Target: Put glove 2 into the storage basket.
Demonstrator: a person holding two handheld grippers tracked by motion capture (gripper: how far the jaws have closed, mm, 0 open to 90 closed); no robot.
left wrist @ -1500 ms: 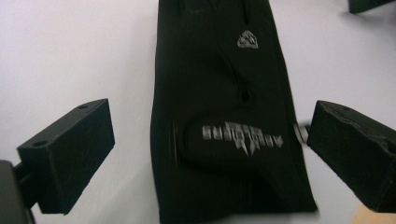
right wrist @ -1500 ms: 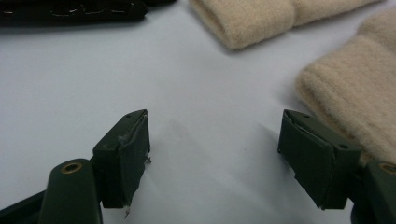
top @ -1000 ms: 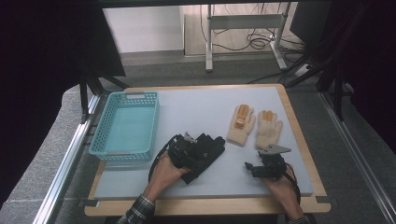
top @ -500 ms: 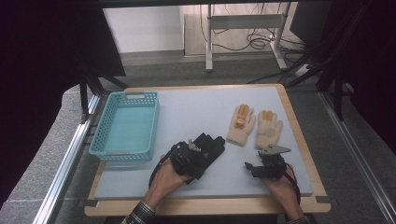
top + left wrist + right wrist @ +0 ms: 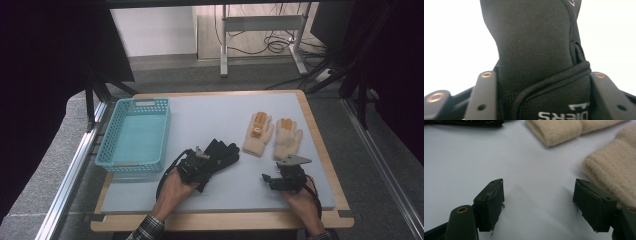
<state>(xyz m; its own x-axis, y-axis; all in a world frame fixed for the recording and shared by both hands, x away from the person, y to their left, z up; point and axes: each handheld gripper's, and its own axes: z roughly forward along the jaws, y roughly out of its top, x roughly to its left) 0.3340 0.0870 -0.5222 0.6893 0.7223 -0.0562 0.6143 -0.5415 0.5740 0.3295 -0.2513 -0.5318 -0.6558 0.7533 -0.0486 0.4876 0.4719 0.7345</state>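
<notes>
Basket: I see a turquoise basket (image 5: 134, 136) at the table's (image 5: 200, 115) left edge, with the black gloves lying just to its right.
Black gloves: they (image 5: 216, 156) lie on the pale mat left of centre, fingers pointing up and to the right. In the left gripper view the cuff end (image 5: 541, 62), with white lettering on it, sits between the two jaws.
Left gripper: I read it (image 5: 196, 167) as clamped onto the black gloves at the cuff; fabric fills the gap and presses against both jaws.
Left hand: my view from above has it (image 5: 172, 192) coming in from the bottom edge, forearm angled up and to the right, plaid sleeve at the wrist.
Cream gloves: a pair (image 5: 272, 135) lies flat right of centre, fingers away from the person, well apart from the black gloves.
Right gripper: it (image 5: 280, 179) sits low on the mat just below the cream gloves, jaws spread wide with bare mat between them; one cream cuff (image 5: 614, 170) is just beside the right-hand jaw.
Right hand: it (image 5: 300, 202) rests near the table's front edge, pointing forward.
</notes>
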